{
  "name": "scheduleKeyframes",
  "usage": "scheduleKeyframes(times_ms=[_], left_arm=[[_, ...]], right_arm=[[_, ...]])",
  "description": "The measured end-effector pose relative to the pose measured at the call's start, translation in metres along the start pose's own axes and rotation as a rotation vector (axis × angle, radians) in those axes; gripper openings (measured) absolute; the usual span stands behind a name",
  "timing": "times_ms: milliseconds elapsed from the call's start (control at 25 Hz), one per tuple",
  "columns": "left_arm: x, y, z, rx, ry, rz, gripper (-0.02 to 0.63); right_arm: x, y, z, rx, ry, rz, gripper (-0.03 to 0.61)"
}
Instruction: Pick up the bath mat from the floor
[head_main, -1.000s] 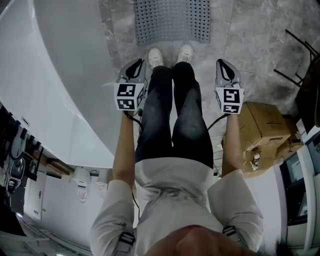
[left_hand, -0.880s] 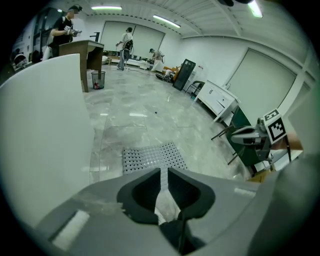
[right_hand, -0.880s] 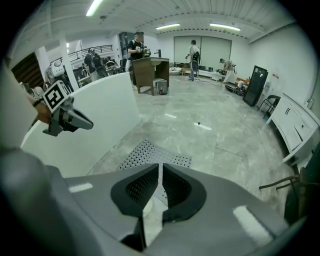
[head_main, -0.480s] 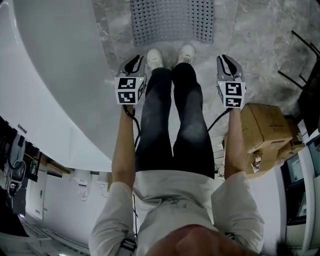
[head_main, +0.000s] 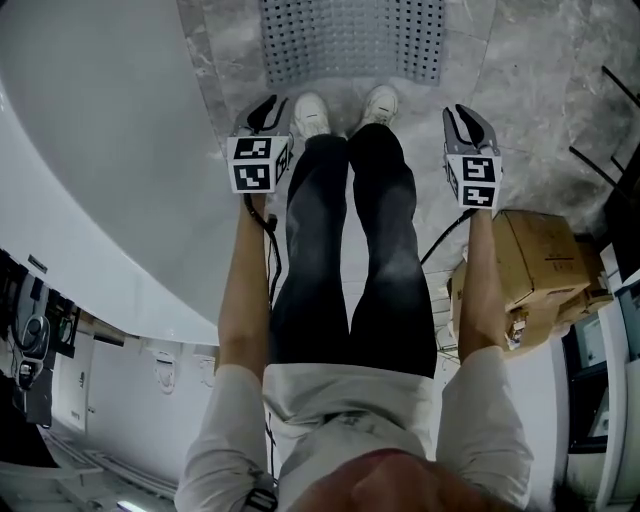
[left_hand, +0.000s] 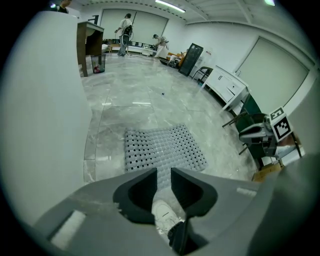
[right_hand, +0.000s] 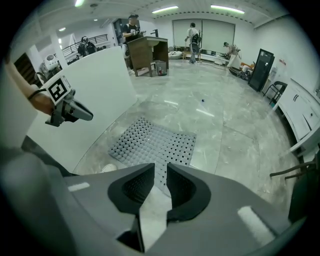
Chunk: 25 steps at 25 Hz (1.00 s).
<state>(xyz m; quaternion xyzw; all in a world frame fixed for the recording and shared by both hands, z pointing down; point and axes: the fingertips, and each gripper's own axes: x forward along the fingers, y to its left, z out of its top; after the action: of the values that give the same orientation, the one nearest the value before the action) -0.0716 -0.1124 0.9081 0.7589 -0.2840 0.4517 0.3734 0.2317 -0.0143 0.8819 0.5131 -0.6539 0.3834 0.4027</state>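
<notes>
The bath mat (head_main: 352, 38), grey with rows of holes, lies flat on the marble floor just beyond the person's white shoes. It also shows ahead of the jaws as the bath mat (left_hand: 162, 148) and the bath mat (right_hand: 155, 145). My left gripper (head_main: 265, 110) hangs above the floor beside the left leg; its jaws are opening, a narrow gap between them and nothing in it. My right gripper (head_main: 468, 122) hangs beside the right leg, jaws likewise opening and empty. Both grippers are well above the mat and short of it.
A white curved bathtub wall (head_main: 110, 160) fills the left side, close to the left gripper. A cardboard box (head_main: 545, 262) sits at the right by the right arm. A dark chair frame (head_main: 610, 150) stands at the far right. People stand far off across the room (right_hand: 192, 35).
Both grippers have moved forward and slightly apart, toward the mat. The jaws of both have parted a little. The person has leaned further forward.
</notes>
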Motion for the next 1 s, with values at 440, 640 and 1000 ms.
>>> scheduleKeyframes(times_ms=[440,640,1000], left_arm=[[0.055,0.031,-0.027,-0.016,0.032,0.024,0.129],[0.082,0.047,-0.039,-0.019,0.038,0.036,0.135],[0.117,0.071,-0.054,-0.015,0.062,0.055,0.153]], right_arm=[[0.060,-0.016,-0.038,0.023,0.038,-0.018,0.106],[0.093,-0.021,-0.052,0.036,0.052,-0.014,0.127],[0.136,-0.035,-0.075,0.029,0.089,-0.029,0.138]])
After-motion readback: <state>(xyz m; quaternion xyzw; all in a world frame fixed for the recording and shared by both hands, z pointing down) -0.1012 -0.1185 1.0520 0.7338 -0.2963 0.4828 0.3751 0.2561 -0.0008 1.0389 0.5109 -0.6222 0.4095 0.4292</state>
